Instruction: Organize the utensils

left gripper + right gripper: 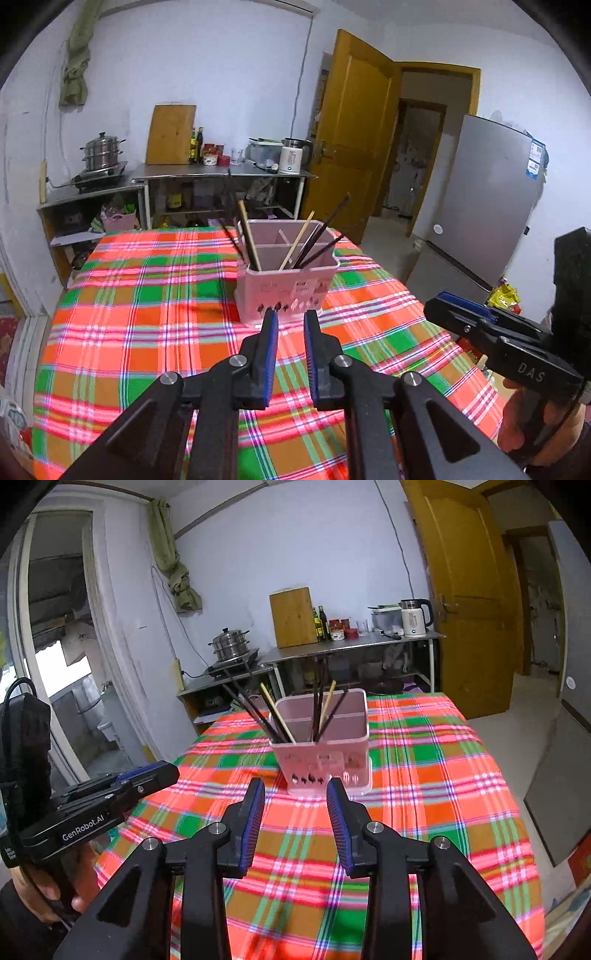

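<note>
A counter [147, 314] under a red, green and orange plaid cloth carries a pink utensil holder [288, 284] of chopsticks [251, 236] toward its far edge. The left gripper [290, 317], marked "GenRobot.AI", holds its fingers narrowly apart and empty. The right gripper [295, 786], marked "DAS", has fingers wider, also empty.

Pink plastic utensil holder [286, 284], upright on plaid-covered table, rectangular, open top, inner dividers making compartments, small cut-out pattern low on its front wall. Chopsticks [251, 240] stand inside, all tilted: a pale and dark group in the left compartment leaning toward 11 o'clock, dark ones and one pale in the right compartment leaning toward 1 o'clock. Tips project above the rim.
</note>
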`<state>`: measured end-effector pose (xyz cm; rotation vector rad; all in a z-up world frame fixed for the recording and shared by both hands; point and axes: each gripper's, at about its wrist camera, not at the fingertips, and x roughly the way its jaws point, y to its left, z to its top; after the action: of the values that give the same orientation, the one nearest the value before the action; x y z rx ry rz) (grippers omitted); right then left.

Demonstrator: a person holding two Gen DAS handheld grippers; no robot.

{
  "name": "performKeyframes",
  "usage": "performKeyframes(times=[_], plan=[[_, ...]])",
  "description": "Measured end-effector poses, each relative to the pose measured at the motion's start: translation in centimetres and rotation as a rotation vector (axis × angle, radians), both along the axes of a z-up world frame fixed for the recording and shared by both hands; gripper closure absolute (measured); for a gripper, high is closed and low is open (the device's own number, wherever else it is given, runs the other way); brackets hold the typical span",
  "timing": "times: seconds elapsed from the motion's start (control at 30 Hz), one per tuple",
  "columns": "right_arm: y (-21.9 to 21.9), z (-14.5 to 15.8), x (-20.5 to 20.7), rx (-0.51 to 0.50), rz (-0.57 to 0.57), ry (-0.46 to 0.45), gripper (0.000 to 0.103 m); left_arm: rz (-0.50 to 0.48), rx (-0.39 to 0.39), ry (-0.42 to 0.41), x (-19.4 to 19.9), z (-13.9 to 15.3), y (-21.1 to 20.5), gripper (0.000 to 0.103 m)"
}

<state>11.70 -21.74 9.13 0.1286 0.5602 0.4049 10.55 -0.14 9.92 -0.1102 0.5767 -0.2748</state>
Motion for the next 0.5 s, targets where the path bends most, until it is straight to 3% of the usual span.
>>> performKeyframes(times=[0.2,0.33,0.5], plan=[[0.5,-3.3,-1.8,-0.047,-0.026,-0.005,0.067,0.034,0.011,-0.067,-1.9,-3.2,-0.1,0.090],[1.2,-5.7,-3.0,-0.100,-0.027,-0.036,0.067,0.056,0.039,-0.064,-2.5,-5.7,-0.3,0.090],[1.2,-7.1,-3.8,-0.088,-0.031,-0.051,0.067,0.084,0.066,-0.070,-3.0,-7.6,0.0,0.090]])
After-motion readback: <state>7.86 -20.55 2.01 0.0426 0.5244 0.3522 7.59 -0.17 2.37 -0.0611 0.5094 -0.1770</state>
